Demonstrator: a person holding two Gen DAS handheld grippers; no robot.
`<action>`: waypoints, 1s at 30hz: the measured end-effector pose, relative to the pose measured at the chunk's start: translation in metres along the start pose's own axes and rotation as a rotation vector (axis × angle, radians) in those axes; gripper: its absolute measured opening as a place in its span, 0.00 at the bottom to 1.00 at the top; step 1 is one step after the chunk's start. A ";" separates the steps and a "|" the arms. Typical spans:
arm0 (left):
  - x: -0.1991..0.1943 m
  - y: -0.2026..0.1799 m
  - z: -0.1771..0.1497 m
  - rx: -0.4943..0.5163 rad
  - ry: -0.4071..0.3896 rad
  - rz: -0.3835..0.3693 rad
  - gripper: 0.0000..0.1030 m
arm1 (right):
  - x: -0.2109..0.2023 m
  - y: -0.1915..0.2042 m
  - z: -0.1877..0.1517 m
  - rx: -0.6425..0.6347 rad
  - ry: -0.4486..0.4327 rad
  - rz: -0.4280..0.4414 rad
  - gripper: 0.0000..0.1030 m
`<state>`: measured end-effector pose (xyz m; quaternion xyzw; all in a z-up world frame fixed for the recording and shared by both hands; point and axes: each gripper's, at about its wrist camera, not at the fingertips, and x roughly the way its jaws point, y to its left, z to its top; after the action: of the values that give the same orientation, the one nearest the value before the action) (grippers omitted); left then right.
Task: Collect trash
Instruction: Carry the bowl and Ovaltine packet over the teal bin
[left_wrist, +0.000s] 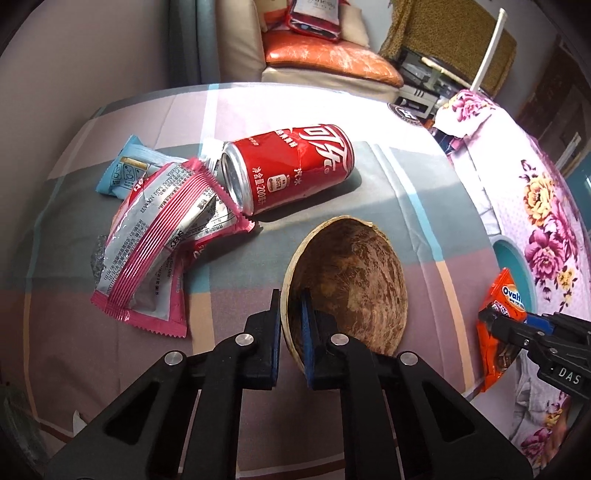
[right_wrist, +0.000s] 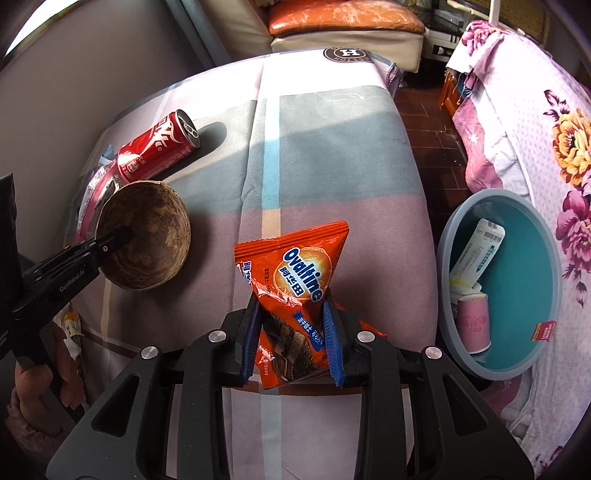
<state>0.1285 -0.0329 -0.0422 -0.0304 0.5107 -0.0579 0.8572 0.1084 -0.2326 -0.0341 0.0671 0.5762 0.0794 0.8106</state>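
My left gripper (left_wrist: 291, 314) is shut on the near rim of a brown coconut-shell bowl (left_wrist: 354, 284), one finger inside and one outside; the bowl also shows in the right wrist view (right_wrist: 151, 240). My right gripper (right_wrist: 291, 314) is shut on an orange Ovaltine wrapper (right_wrist: 295, 273), held over the table's right part; it also shows in the left wrist view (left_wrist: 498, 325). A red cola can (left_wrist: 291, 170) lies on its side. Pink-and-silver wrappers (left_wrist: 159, 243) and a light blue wrapper (left_wrist: 125, 166) lie left of it.
A teal bin (right_wrist: 524, 266) with a grey rim stands right of the table and holds a white packet (right_wrist: 480, 251) and a pink cup (right_wrist: 474, 325). A striped cloth covers the table (right_wrist: 332, 155). A floral cover (right_wrist: 554, 122) lies right; a sofa cushion (right_wrist: 343, 18) is behind.
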 end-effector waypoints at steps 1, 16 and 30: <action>-0.003 -0.003 0.000 0.011 -0.008 0.005 0.08 | -0.001 -0.002 0.000 0.006 -0.003 0.003 0.28; -0.030 -0.055 0.000 0.119 -0.046 0.008 0.07 | -0.024 -0.037 -0.012 0.070 -0.075 0.047 0.28; -0.031 -0.142 0.002 0.274 -0.025 -0.039 0.07 | -0.052 -0.109 -0.031 0.188 -0.163 0.043 0.28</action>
<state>0.1060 -0.1698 0.0014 0.0763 0.4865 -0.1434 0.8585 0.0681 -0.3494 -0.0175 0.1614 0.5119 0.0367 0.8430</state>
